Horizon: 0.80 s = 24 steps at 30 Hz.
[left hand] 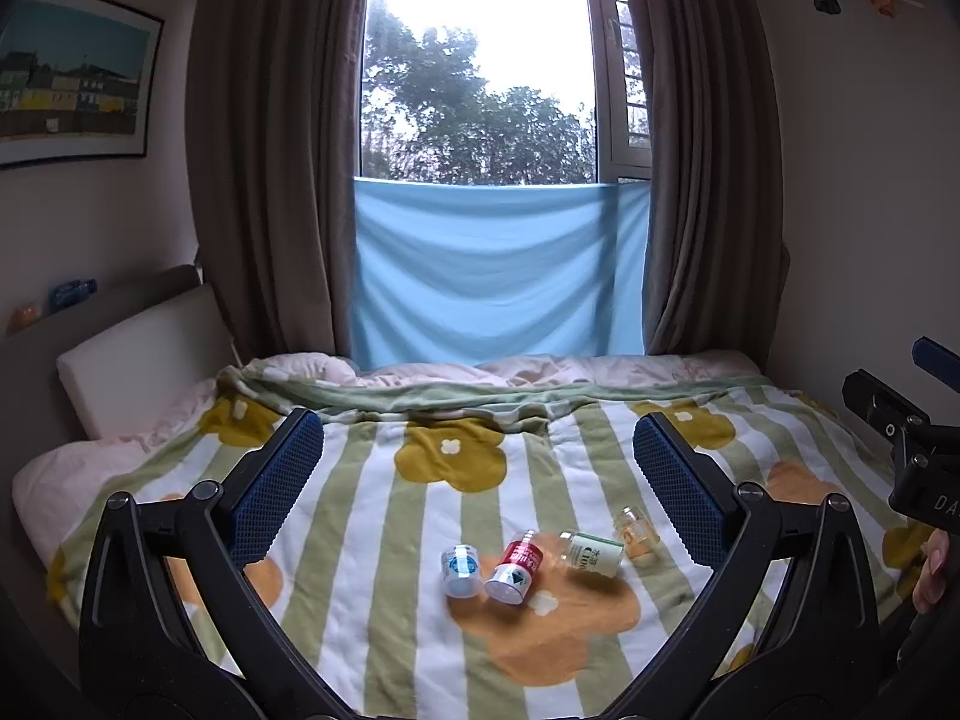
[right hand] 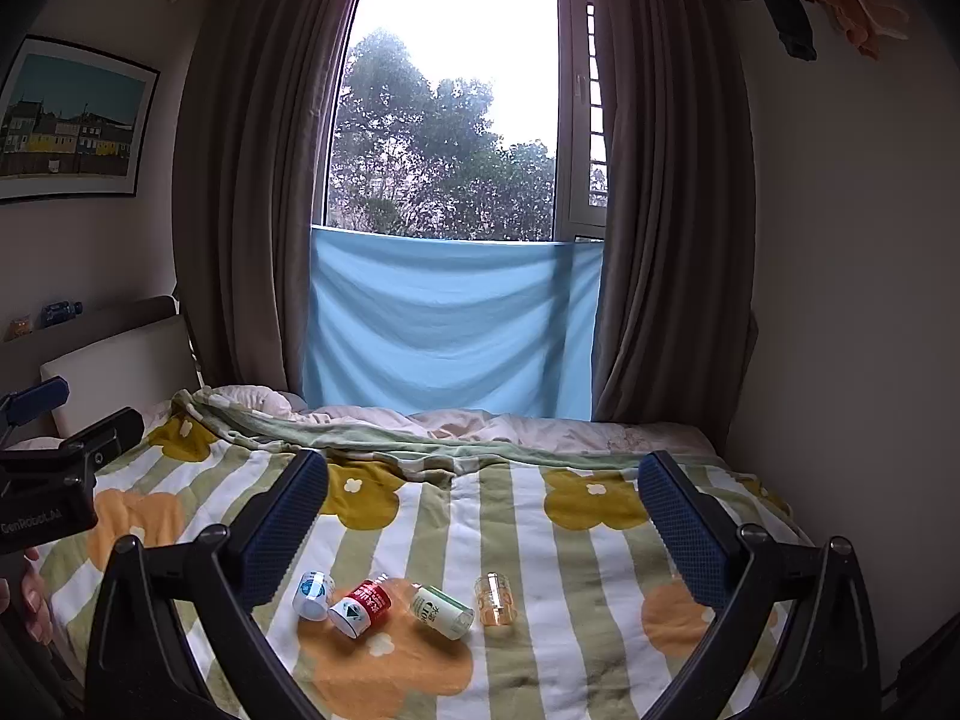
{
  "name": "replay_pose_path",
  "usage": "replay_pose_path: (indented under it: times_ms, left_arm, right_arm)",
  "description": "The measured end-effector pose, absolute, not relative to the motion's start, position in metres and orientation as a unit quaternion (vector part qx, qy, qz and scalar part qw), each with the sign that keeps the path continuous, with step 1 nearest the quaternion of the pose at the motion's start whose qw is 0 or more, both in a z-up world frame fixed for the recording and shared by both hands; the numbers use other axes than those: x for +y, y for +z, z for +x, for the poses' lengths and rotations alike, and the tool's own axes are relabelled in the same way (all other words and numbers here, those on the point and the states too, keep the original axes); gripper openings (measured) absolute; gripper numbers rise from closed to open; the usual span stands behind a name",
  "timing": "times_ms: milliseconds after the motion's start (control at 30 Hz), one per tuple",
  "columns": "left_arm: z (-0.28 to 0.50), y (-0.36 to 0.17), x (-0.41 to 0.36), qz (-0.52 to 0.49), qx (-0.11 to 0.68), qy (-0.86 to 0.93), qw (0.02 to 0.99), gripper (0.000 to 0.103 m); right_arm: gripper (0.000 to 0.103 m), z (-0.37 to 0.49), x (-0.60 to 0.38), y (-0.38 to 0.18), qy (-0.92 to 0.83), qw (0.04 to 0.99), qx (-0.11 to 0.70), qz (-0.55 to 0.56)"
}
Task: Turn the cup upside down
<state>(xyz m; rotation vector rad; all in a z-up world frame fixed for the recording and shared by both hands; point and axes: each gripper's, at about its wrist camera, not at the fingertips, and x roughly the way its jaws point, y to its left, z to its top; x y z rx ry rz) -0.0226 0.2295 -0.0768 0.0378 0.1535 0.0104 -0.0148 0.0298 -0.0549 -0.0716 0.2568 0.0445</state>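
Presently, both hand-held grippers hover above a bed covered by a striped, flower-patterned blanket. The left hand-held gripper has its blue-padded fingers spread wide with nothing between them; the right hand-held gripper stands likewise spread and empty.

Four small cups lie in a row on the blanket, low and centre in both views, each tipped on its side. From frame left to right they are: a white cup with a blue label, a red cup, a white cup with a green label, and a clear amber-tinted cup. The blue-labelled and red cups touch or nearly touch; the amber cup lies just beside the green-labelled one. Neither gripper touches any cup.

In the left wrist view, the right unit's body shows at the right edge. In the right wrist view, the left unit shows at the left edge.

Behind the bed, upper centre of frame, a window is flanked by brown curtains, with a light blue cloth hung across its lower part. A framed picture hangs at upper left.
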Motion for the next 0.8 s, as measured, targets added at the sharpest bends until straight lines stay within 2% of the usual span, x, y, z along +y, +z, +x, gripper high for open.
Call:
replay_pose_path:
  times_ms: [800]
  left_arm:
    - [-0.0200,-0.0742,0.2310,0.015,0.075,0.008,0.997,0.103]
  right_arm:
    - [0.103,-0.0102,0.0305,-0.0506,0.025,0.991,0.124,-0.038]
